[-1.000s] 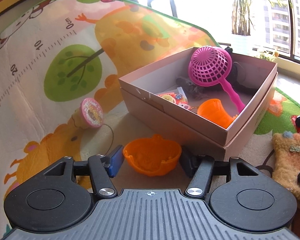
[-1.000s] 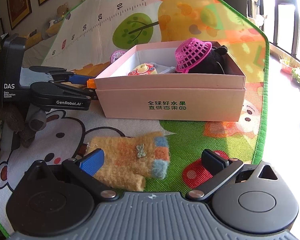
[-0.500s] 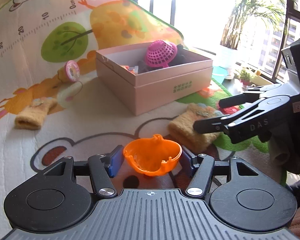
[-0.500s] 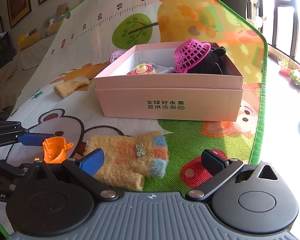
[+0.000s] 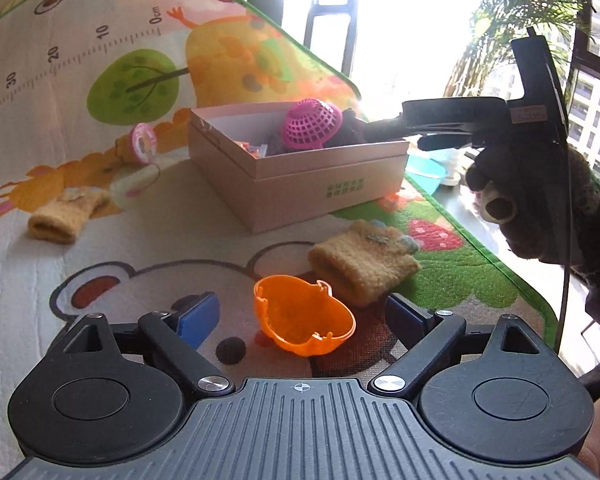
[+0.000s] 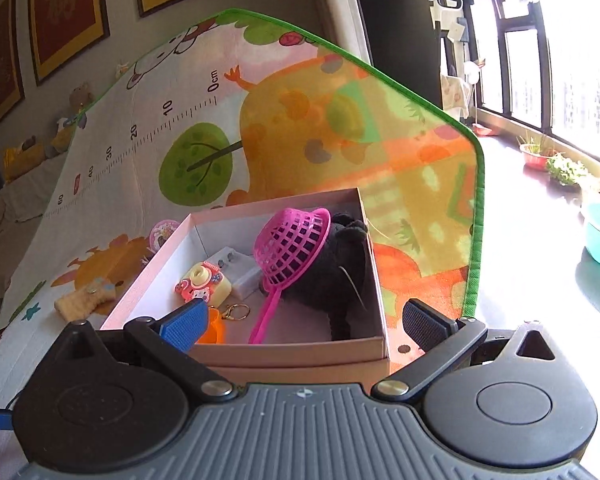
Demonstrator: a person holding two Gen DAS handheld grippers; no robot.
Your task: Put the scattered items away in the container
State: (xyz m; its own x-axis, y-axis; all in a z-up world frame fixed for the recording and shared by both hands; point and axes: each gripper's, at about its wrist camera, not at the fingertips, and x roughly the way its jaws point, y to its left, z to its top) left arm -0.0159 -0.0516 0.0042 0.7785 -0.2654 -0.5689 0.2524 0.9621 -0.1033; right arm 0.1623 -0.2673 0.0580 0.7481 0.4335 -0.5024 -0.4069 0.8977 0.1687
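Sunlit play mat [image 5: 148, 236]: my left jaws have spread, dropping the orange cup [image 5: 303, 320] far from the box [image 6: 300, 350], while my right jaws gape empty above it.

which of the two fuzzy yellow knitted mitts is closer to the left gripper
The yellow knitted mitt with the blue tip, just beyond the orange plastic cup at the left gripper. The other yellow mitt lies far off to the left.

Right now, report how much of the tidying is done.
Done: the pink mesh scoop, black plush toy and small toy camera lie inside the pink cardboard box. In hand: nothing; the orange plastic cup sits between the open left tool. Left: two yellow knitted mitts and a pink round toy.
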